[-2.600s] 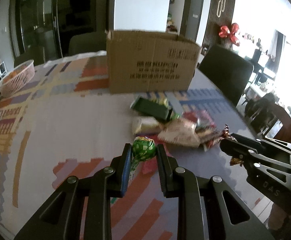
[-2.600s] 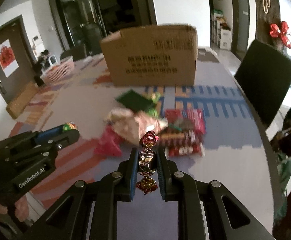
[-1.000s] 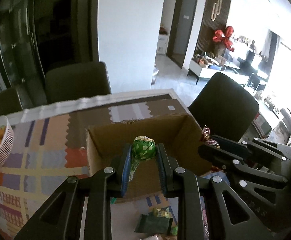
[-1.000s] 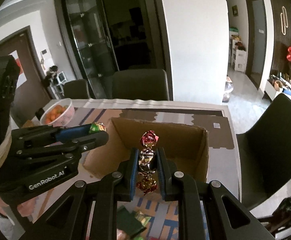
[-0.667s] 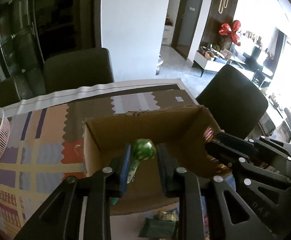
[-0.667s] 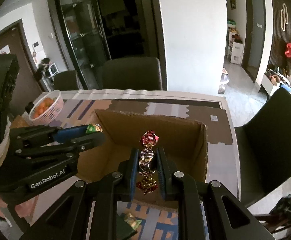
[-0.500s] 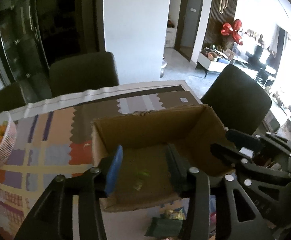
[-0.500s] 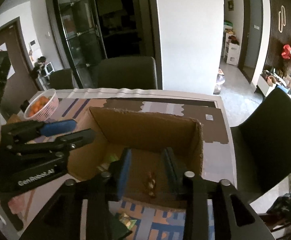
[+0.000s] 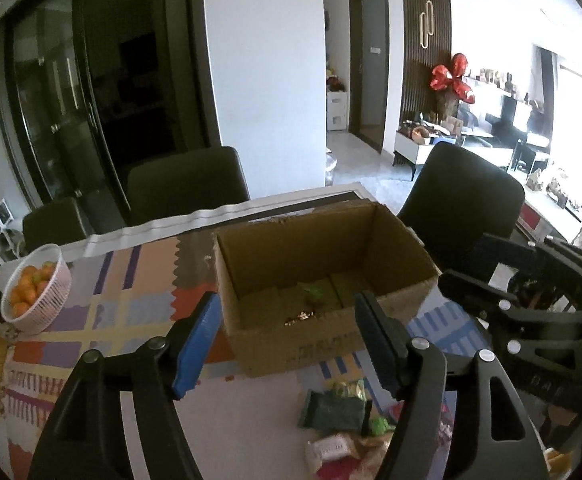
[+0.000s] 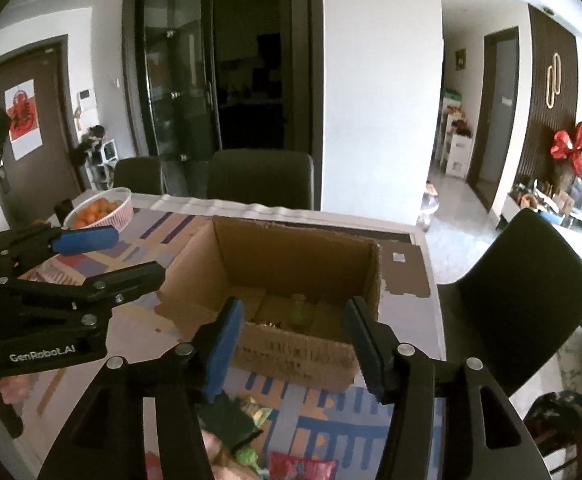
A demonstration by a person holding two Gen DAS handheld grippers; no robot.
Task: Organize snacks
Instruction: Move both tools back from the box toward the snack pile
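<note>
An open cardboard box [image 9: 331, 336] [image 10: 303, 356] stands on the patterned tablecloth. On its floor lie a green-wrapped lollipop [image 9: 315, 294] [image 10: 298, 312] and a gold-foil candy [image 9: 301, 316]. My left gripper [image 9: 291, 340] hovers at the box's near wall, its jaws opening with nothing between them. My right gripper [image 10: 295, 344] hangs beside it, jaws likewise opening and empty. Loose snack packets [image 9: 335, 408] [image 10: 247, 432] lie on the table in front of the box.
A white basket of oranges [image 9: 37, 294] [image 10: 103, 210] sits at the far left of the table. Dark chairs [image 9: 459, 196] [image 10: 261, 178] stand around the table's far and right sides. The table edge runs close behind the box.
Both grippers let go: the lollipop and the foil candy dropped into the box. The jaws have spread wider and both grippers have drawn back from over the box.
</note>
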